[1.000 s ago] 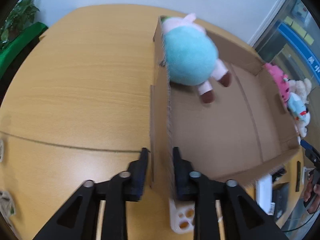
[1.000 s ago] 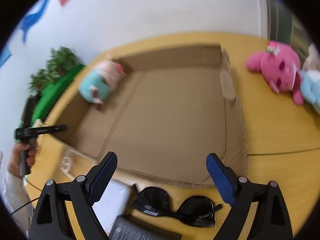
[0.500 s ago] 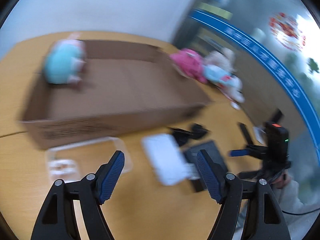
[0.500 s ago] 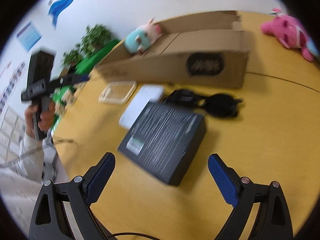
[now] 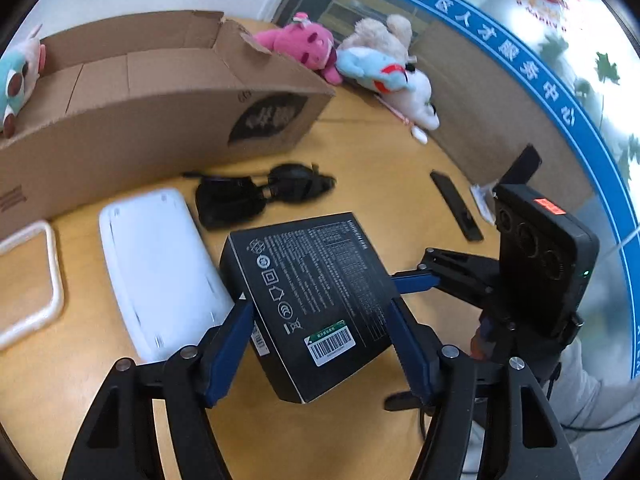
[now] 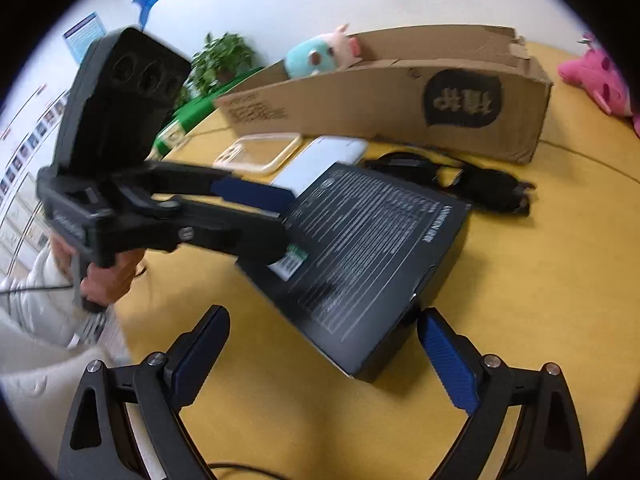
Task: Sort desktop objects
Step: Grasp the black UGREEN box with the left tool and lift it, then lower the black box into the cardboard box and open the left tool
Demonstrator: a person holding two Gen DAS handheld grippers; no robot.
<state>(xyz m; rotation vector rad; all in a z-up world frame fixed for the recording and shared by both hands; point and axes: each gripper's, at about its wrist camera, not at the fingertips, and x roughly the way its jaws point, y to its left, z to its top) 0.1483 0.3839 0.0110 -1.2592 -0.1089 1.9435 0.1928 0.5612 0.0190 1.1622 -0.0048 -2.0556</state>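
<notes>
Beside the cardboard box (image 5: pixel 168 120), both grippers straddle the black box (image 5: pixel 316 292), left gripper (image 5: pixel 320 332) closing, right gripper (image 6: pixel 324 356) open, evidently to lift it together.

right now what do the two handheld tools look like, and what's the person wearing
Both are matte black plastic frames with silver pivot bolts and two fingers faced with ribbed blue pads. The left tool and right tool each carry a black camera block with three round lenses; the right one's has an orange sticker. Light grey sleeve; thin black cables trail.
</notes>
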